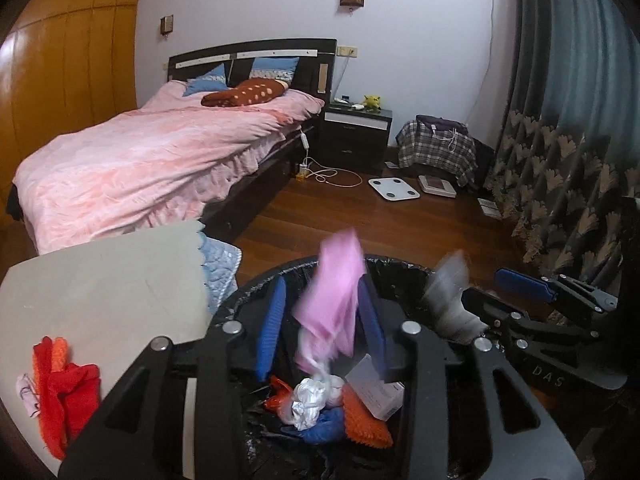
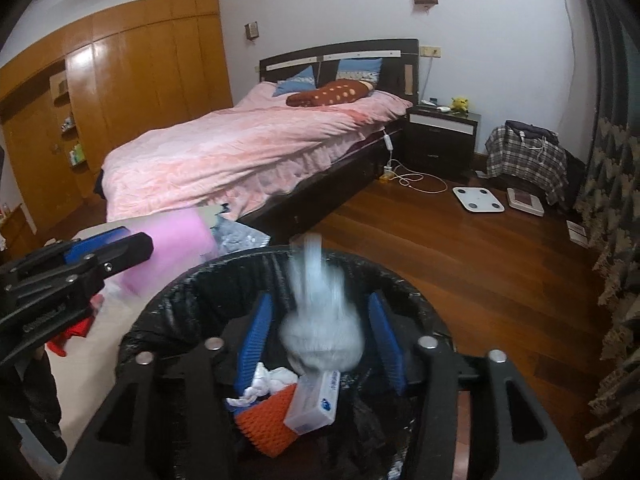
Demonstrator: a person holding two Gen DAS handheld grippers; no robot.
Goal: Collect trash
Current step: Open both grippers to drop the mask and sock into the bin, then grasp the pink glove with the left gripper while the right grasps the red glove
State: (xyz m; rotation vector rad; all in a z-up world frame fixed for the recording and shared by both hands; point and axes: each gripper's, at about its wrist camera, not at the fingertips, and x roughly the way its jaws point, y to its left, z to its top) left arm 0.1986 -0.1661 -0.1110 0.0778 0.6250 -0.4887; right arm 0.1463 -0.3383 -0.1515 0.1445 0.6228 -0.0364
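Nearest, inside the black-lined trash bin, a pile of rubbish is seen: an orange nubbed piece, crumpled white paper, a blue scrap and a small white carton.

Directly above the bin mouth the left gripper is held with its blue pads spread wide. A pink sheet, motion-blurred, is seen between the fingers; it cannot be told whether either pad touches it.

The right gripper is likewise held over the bin, its pads set wide apart. A blurred white wad is seen between them, above the carton and the orange piece; no grip on it can be made out. In the left wrist view the right gripper appears at the bin's right rim, beside that pale wad.

To the left of the bin, a pale table is pressed close against the rim, and a red-and-orange cloth is laid on its near left part.

Beyond the bin's far edge, open wooden floor is seen stretching between the pink-covered bed on the left and the patterned curtain on the right. At the far end of that strip a white scale is lying flat, with a dark nightstand behind it.
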